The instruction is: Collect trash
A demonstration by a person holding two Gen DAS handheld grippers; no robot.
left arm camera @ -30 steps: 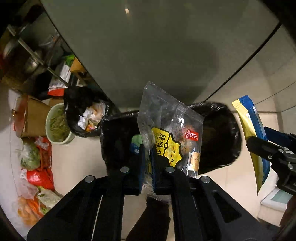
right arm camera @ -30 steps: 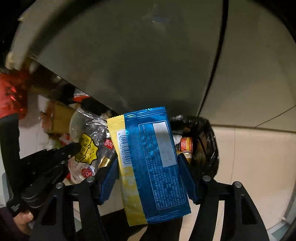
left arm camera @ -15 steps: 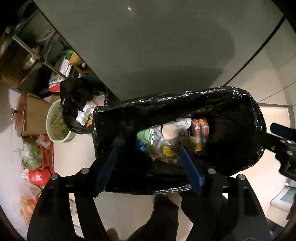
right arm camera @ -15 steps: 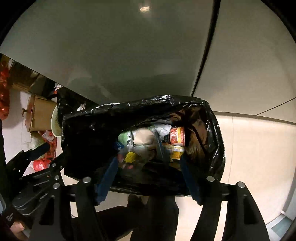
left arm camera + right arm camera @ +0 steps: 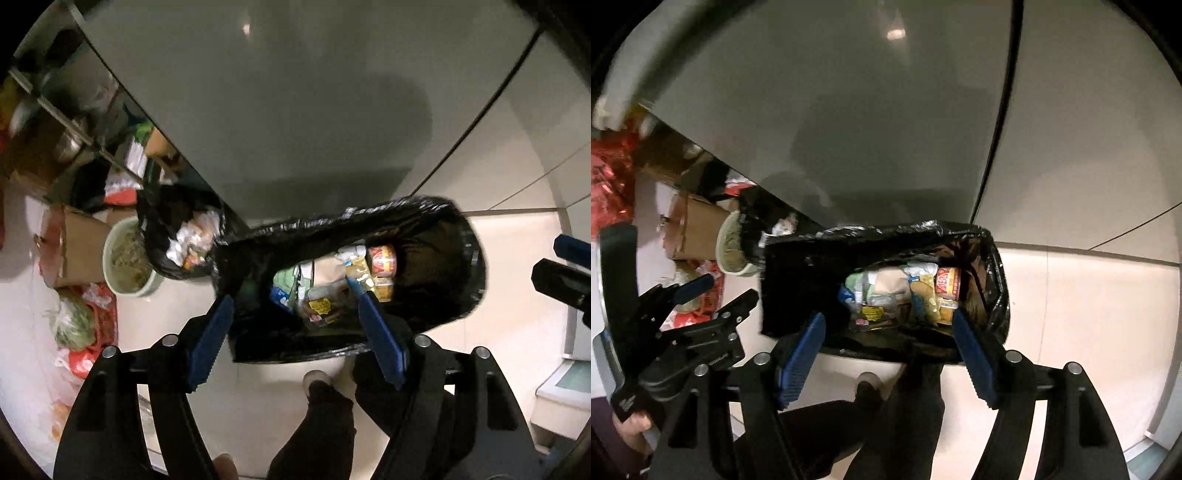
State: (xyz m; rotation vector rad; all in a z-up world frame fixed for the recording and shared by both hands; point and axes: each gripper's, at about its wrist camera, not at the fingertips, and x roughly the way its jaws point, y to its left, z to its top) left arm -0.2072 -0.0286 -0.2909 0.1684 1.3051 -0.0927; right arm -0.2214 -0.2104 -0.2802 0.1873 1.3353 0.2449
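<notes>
A bin lined with a black bag point(image 5: 461, 266) stands on the floor below both grippers; it also shows in the right wrist view point(image 5: 798, 280). Inside lie mixed wrappers: the clear packet with a yellow label point(image 5: 319, 306) point(image 5: 873, 314), a blue-and-yellow wrapper point(image 5: 925, 295) and a red-labelled cup point(image 5: 382, 258) point(image 5: 947, 282). My left gripper point(image 5: 291, 325) is open and empty above the bin. My right gripper point(image 5: 888, 334) is open and empty above the bin too. The left gripper shows at the left of the right wrist view point(image 5: 713, 295).
A second black bag of trash point(image 5: 177, 236) and a pale bowl point(image 5: 125, 258) sit left of the bin, by a cardboard box point(image 5: 70, 247) and red and green bags point(image 5: 85, 325). A grey cabinet front point(image 5: 295, 110) rises behind. The person's legs point(image 5: 325, 424) stand below.
Both grippers opened and let go: the clear packet and the blue-and-yellow wrapper dropped into the bin. Both grippers have since lifted back a little, still open.
</notes>
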